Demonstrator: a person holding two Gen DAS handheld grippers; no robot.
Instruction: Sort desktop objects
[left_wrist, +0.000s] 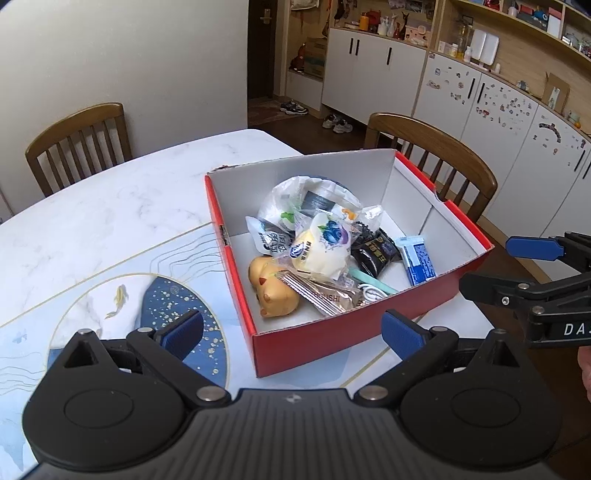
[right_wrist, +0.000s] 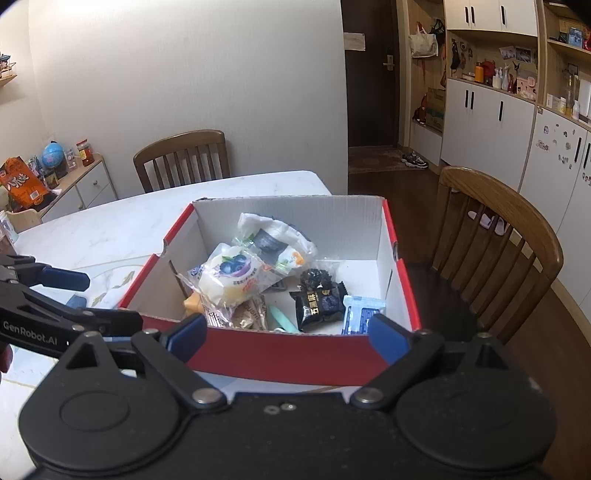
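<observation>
A red cardboard box with a white inside stands on the marble table. It holds several items: a blueberry snack packet, a black snack packet, a blue and white packet, a golden toy and a clear bag. My left gripper is open and empty, just in front of the box's near wall. My right gripper is open and empty at the box's near side; it also shows in the left wrist view. The blueberry packet lies on top of the pile.
Wooden chairs stand at the table's far side and right side. White cabinets line the right wall. A blue and gold placemat lies left of the box. A side cabinet with a globe and snacks stands at the far left.
</observation>
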